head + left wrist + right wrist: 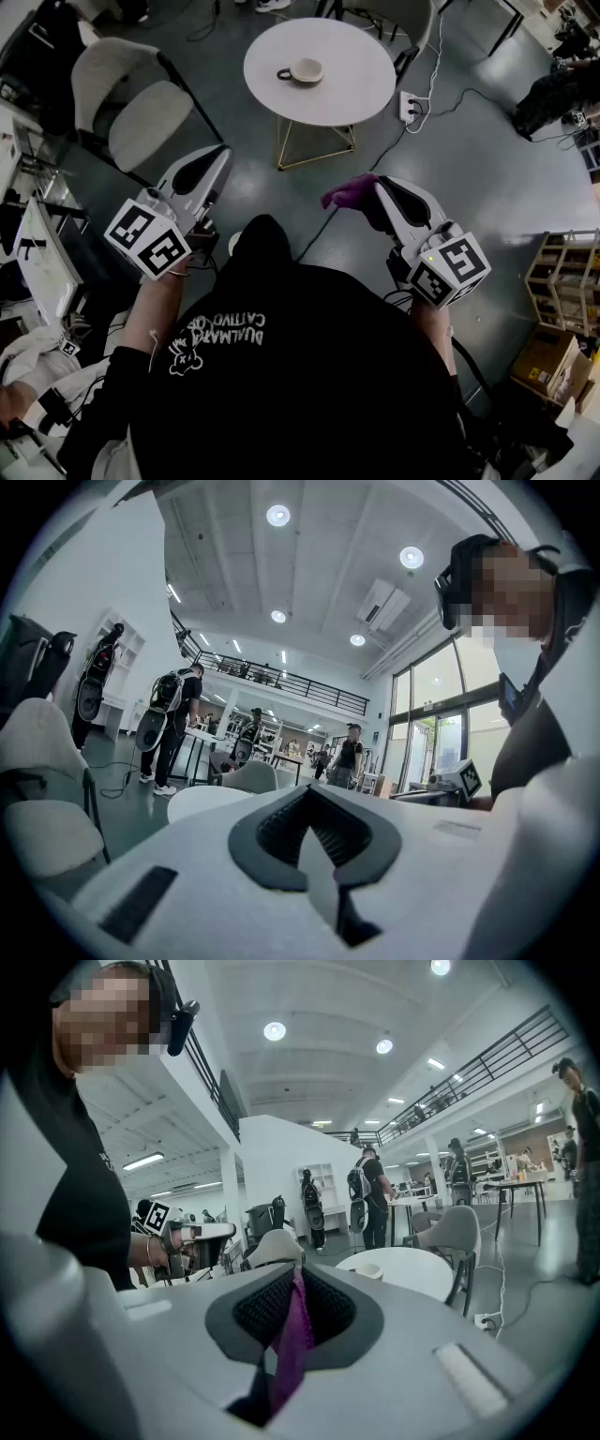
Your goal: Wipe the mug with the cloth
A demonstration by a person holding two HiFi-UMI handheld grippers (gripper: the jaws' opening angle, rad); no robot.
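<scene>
A white mug (302,71) stands on the round white table (352,89) ahead of me; in the right gripper view the mug (367,1269) shows small and far off. The purple cloth (350,194) hangs from my right gripper (379,190), whose jaws are shut on it; the cloth (293,1340) runs as a purple strip between the pads. My left gripper (223,155) is held out level at the left, shut with nothing between its jaws. Both grippers are well short of the table.
A grey chair (136,103) stands left of the table and another chair (394,14) behind it. A power strip and cables (411,105) lie on the floor to the table's right. Wooden crates (562,281) and boxes sit at the right; several people stand in the distance.
</scene>
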